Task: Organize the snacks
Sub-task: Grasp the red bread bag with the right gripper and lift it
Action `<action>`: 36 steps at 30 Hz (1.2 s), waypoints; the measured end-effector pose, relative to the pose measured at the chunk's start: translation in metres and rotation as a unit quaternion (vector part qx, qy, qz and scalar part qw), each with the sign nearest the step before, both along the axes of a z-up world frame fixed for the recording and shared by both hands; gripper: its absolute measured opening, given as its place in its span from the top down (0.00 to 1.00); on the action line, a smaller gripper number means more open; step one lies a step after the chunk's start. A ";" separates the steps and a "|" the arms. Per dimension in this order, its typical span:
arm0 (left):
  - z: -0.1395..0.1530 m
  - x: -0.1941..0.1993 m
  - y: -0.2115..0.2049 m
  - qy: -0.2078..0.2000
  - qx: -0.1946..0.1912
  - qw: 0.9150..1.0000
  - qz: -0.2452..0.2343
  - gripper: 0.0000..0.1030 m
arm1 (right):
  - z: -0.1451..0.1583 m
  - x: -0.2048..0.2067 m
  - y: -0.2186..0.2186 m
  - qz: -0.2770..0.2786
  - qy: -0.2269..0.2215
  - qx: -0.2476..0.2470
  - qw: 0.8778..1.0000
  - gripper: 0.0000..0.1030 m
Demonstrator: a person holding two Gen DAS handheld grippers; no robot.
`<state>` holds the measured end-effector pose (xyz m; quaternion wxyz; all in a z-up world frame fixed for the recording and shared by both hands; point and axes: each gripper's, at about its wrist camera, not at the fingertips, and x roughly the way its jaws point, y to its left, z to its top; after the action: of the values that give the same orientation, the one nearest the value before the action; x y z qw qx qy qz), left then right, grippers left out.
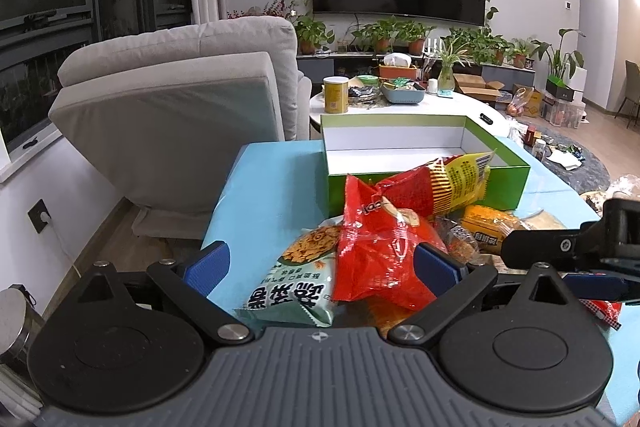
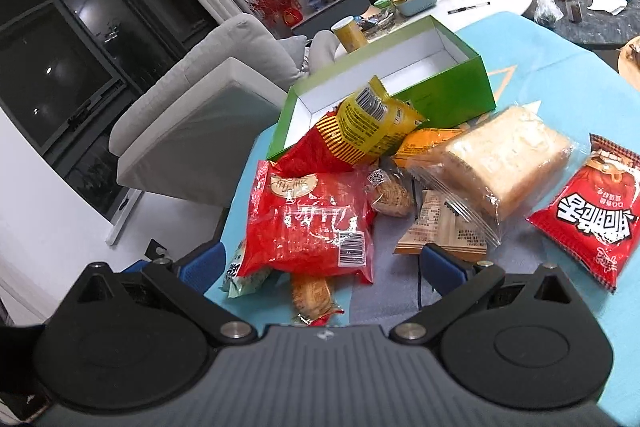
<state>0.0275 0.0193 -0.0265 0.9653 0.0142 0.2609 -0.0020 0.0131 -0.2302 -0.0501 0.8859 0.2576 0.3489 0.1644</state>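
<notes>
A pile of snack packets lies on the blue table (image 1: 272,183) in front of an open green box (image 1: 424,183) with a white, empty inside. My left gripper (image 1: 322,267) is open, low over a clear red bag (image 1: 376,255) and a pale green cracker bag (image 1: 296,287). My right gripper (image 2: 328,267) is open above the same red bag (image 2: 308,223). A red-and-yellow bag (image 2: 356,135) leans on the box (image 2: 452,91). A wrapped bread loaf (image 2: 500,163), a red packet (image 2: 588,215) and small wrapped cakes (image 2: 392,195) lie to the right.
A grey sofa (image 1: 192,99) stands left of the table. Behind the box a white round table (image 1: 452,107) carries a yellow can (image 1: 335,94) and a grey basket (image 1: 402,94). The right gripper's black body (image 1: 580,247) shows at the right edge of the left view.
</notes>
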 end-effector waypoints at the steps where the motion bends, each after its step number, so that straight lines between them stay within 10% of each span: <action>1: -0.001 0.001 0.001 0.001 -0.001 1.000 0.000 0.04 | -0.001 0.002 0.000 0.001 0.003 0.004 1.000 0.18; 36: -0.049 0.069 -0.020 0.069 0.015 0.984 -0.166 0.32 | -0.052 0.100 0.024 0.118 0.079 0.044 0.989 0.18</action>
<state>0.0965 -0.0005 -0.0753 0.9310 0.0720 0.3207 -0.1589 0.1130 -0.2060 -0.1020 0.8178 0.2660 0.4378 0.2622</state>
